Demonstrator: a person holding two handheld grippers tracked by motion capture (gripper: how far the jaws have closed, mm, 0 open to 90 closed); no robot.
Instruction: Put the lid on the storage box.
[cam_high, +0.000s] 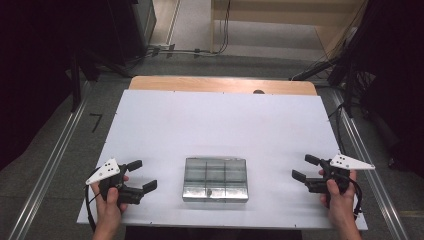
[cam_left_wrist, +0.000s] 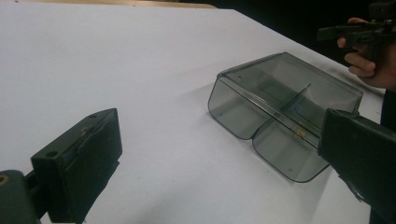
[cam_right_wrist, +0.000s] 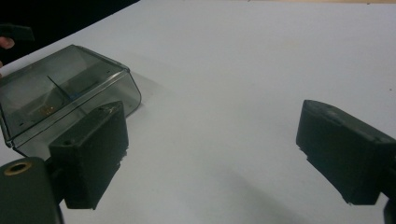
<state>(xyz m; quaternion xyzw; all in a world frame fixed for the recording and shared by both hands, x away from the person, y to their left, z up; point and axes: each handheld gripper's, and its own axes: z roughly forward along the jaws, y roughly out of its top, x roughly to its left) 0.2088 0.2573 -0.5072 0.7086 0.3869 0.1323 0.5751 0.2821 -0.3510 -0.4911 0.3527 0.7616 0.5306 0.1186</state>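
A smoky grey clear plastic compartment box (cam_high: 215, 179) sat closed at the lower centre of the white surface (cam_high: 220, 120). The left gripper (cam_high: 142, 175), lower left, had jaws spread wide, empty. The right gripper (cam_high: 306, 167), lower right, likewise gaped, holding nothing.

Small tan item inside the smoky transparent plastic compartment box (cam_left_wrist: 285, 109), too blurred to identify. Near corner of that box hidden behind a black jaw in both gripper views.
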